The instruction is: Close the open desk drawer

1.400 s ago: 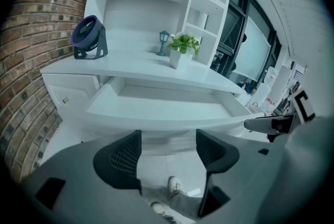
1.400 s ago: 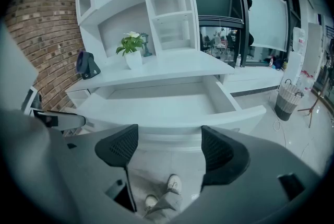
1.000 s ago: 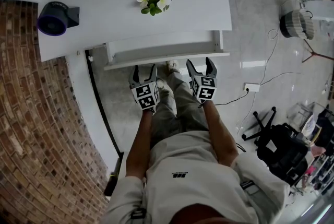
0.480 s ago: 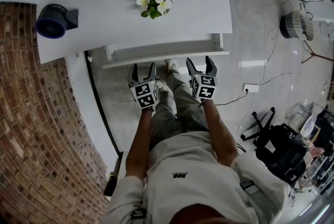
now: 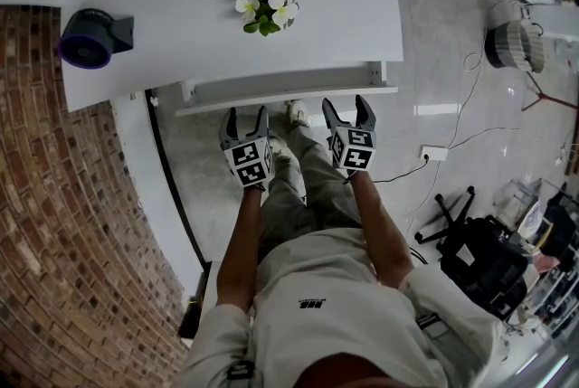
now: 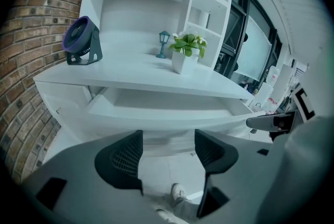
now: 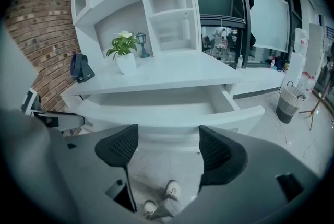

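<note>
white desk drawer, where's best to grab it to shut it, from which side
Take the open white desk drawer by its long flat front panel, coming from the front, where the person stands. No handle shows in any view; the panel juts out from under the white desktop with its top edge free, so probably pinch that edge or push flat on the face.
</note>
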